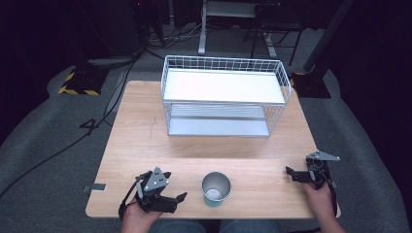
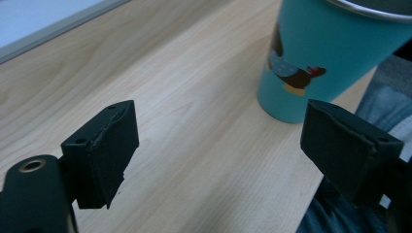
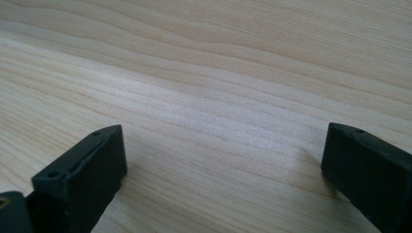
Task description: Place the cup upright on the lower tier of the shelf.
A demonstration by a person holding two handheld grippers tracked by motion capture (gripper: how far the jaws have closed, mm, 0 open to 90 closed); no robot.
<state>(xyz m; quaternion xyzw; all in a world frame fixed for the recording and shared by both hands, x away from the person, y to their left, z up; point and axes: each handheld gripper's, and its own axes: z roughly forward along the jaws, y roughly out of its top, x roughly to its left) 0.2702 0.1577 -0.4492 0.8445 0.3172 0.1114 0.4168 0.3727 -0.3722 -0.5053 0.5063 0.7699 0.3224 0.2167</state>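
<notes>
A teal cup (image 1: 216, 189) with a steel rim stands upright near the front edge of the wooden table (image 1: 145, 145). In the left gripper view the cup (image 2: 320, 58) shows a cartoon dog on its side, just ahead and to the right of the jaws. My left gripper (image 1: 180, 196) is to the left of the cup, pointing at it, open with nothing between its pads (image 2: 104, 150). Open and empty too, my right gripper (image 1: 290, 174) rests low over bare wood at the front right, its pads (image 3: 85, 170) wide apart.
A white wire rack (image 1: 224, 94) with two shelves stands at the back middle of the table. The table's front edge runs close behind both hands. Cables and stands lie on the grey floor beyond.
</notes>
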